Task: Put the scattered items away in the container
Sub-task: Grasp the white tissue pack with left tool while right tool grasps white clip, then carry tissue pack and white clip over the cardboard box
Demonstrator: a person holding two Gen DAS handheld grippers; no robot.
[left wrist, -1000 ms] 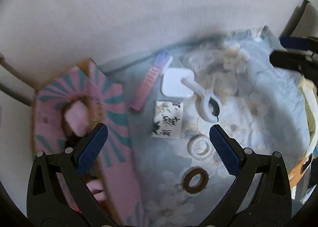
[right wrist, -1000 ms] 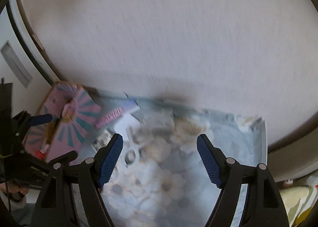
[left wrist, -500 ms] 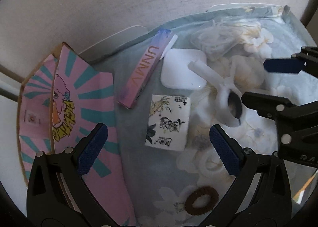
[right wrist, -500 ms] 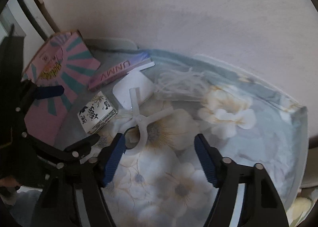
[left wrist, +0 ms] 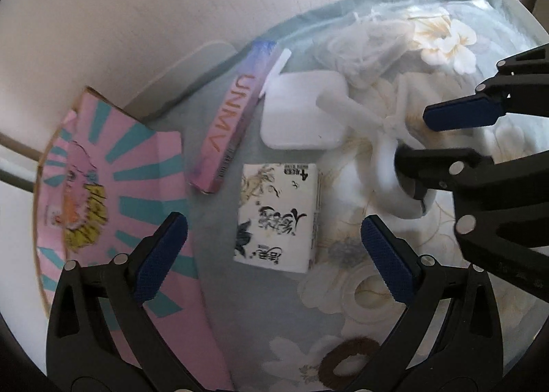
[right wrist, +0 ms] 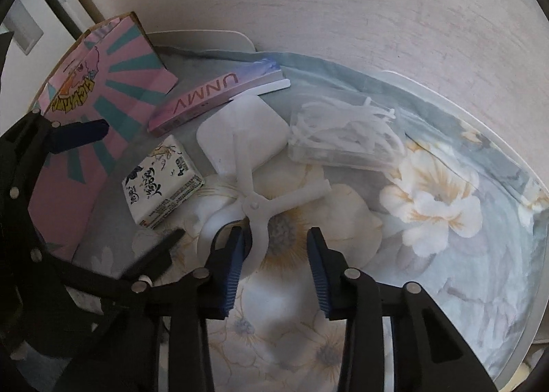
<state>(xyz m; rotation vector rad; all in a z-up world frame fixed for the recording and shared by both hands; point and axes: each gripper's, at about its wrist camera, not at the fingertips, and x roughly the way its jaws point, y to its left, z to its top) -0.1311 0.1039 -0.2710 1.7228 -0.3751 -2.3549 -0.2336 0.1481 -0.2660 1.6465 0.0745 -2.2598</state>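
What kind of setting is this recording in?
Probably a home: a table against a plain wall, covered by a floral cloth, with household bits like a hair tie and white clip.

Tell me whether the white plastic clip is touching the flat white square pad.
Touching. The right wrist view shows one handle of the white clip lying across the square pad with no gap; the left wrist view shows the same overlap at the pad's corner.

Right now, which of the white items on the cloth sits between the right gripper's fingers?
The white clip: its ring end lies between the closing right gripper. The white pad and the bag of ties lie farther off.
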